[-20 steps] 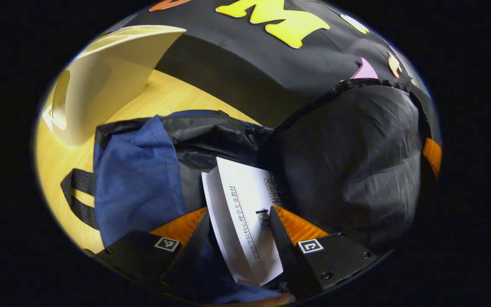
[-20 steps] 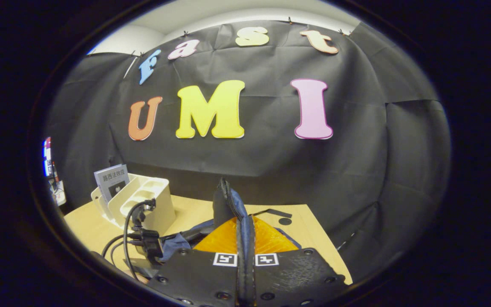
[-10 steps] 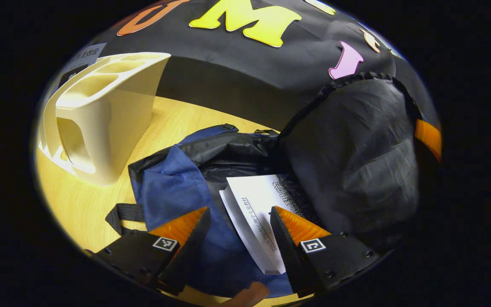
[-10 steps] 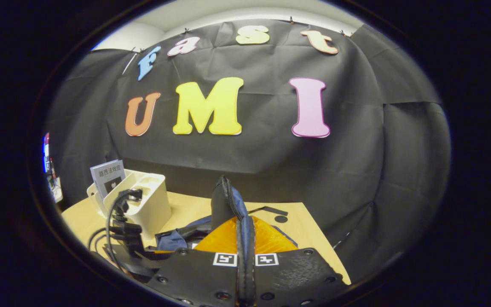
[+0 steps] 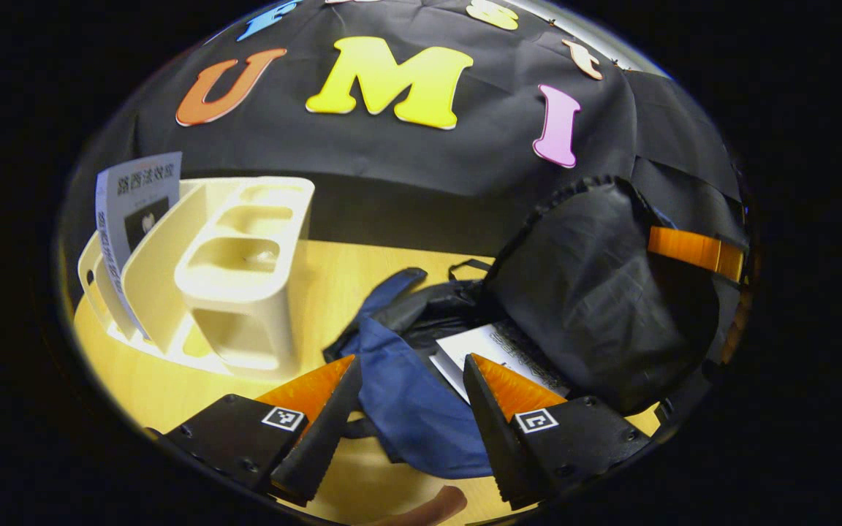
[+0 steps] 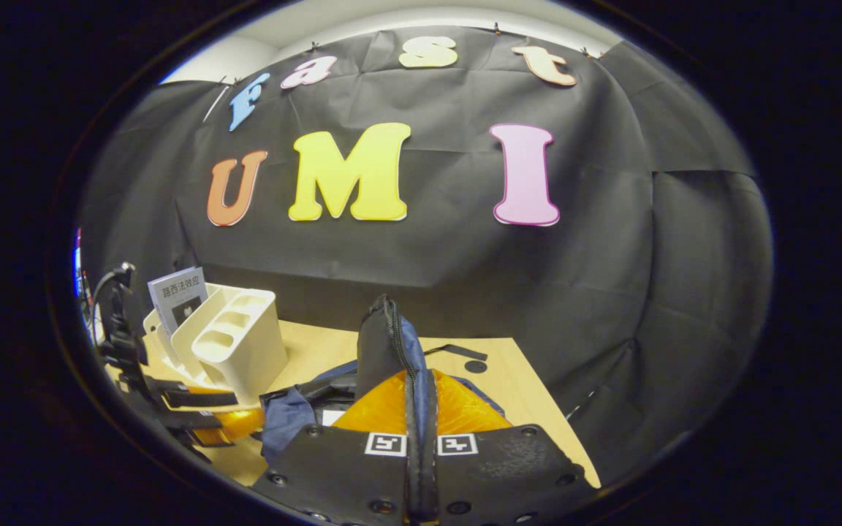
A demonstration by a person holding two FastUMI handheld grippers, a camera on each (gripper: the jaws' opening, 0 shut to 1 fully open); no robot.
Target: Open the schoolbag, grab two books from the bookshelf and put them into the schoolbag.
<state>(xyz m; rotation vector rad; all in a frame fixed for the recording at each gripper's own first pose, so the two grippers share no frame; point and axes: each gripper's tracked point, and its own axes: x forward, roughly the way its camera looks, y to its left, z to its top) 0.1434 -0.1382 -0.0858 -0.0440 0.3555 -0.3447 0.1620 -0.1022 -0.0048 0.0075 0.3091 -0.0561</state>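
Left gripper view has the left hand-held gripper (image 5: 403,409) spread wide and empty above the schoolbag (image 5: 421,394), one book (image 5: 490,351) already in its mouth. A second book (image 5: 132,219) stands upright in the bookshelf (image 5: 238,285) toward the worktop's (image 5: 348,270) far left corner, nearer this hand. Right hand-held gripper (image 6: 419,446) pinches the bag's flap (image 6: 384,343), holding it up.

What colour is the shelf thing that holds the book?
Cream white; the bookshelf shows best in the left gripper view.
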